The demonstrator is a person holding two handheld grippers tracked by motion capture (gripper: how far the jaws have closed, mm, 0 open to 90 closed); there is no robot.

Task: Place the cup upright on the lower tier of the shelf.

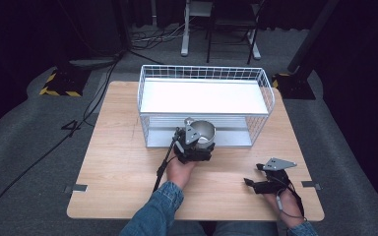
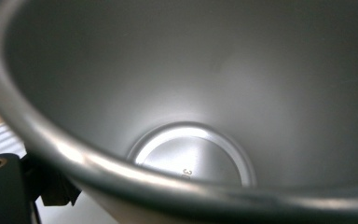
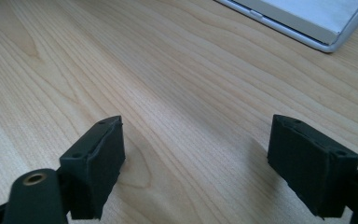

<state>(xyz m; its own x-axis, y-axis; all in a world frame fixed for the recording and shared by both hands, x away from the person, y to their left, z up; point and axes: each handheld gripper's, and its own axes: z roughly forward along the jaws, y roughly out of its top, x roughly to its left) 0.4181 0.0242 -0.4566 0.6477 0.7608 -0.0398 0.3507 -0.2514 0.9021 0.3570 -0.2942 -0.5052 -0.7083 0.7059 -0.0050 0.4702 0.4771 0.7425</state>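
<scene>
A shiny metal cup [image 1: 204, 132] is at the front opening of a white wire rack [image 1: 204, 73], level with its lower shelf. My left gripper [image 1: 195, 143] is shut on the cup's near rim. In the left gripper view I look down into the cup's [image 2: 191, 93] empty inside to its round bottom, with one black finger [image 2: 0, 191] at the lower left outside the wall. My right gripper [image 1: 254, 175] rests low on the wooden table [image 1: 113, 162] at the front right. Its jaws point left and stand wide apart. My right gripper [image 3: 193, 140] is open with bare wood between the fingers.
The rack has a white top shelf [image 1: 204, 96] and wire walls, and fills the back half of the table. A corner of its base [image 3: 307, 23] lies ahead of the right gripper. Cables trail from both grippers. Stands and cables stand on the grey floor beyond.
</scene>
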